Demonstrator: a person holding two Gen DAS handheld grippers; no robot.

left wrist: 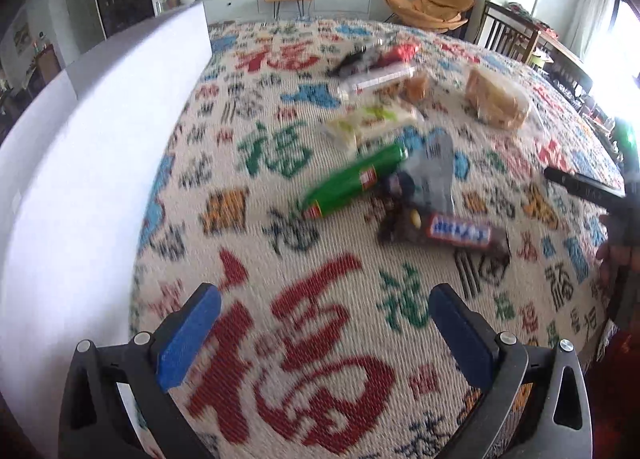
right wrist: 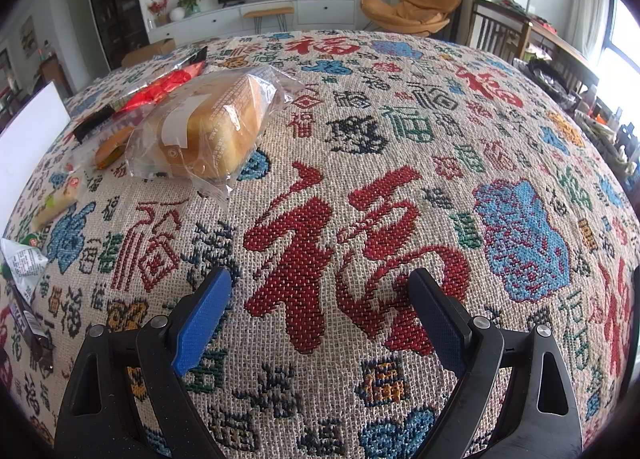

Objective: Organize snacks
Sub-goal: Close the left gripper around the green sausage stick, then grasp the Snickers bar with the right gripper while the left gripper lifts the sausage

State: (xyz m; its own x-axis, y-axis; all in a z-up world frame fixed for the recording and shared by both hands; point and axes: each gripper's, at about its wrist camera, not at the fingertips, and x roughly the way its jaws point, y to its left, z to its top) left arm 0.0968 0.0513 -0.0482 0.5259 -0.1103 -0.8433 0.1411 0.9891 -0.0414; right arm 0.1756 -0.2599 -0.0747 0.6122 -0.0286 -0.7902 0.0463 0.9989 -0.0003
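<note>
Several snacks lie on a patterned tablecloth (left wrist: pixel 304 359). In the left wrist view I see a green tube (left wrist: pixel 354 179), a Snickers bar (left wrist: pixel 456 233), a silver packet (left wrist: pixel 434 175), a pale wrapped snack (left wrist: pixel 372 123), a clear cookie sleeve (left wrist: pixel 380 79), a red-black packet (left wrist: pixel 380 55) and bagged bread (left wrist: pixel 498 99). My left gripper (left wrist: pixel 324 333) is open and empty, short of the snacks. My right gripper (right wrist: pixel 320 311) is open and empty over bare cloth; the bagged bread (right wrist: pixel 208 127) lies ahead to its left. The right gripper also shows in the left wrist view (left wrist: pixel 580 187).
A white box (left wrist: pixel 80 179) stands along the table's left side, also visible in the right wrist view (right wrist: pixel 28 147). Behind the table are a TV stand, an orange chair (right wrist: pixel 412 11) and wooden chairs at the right.
</note>
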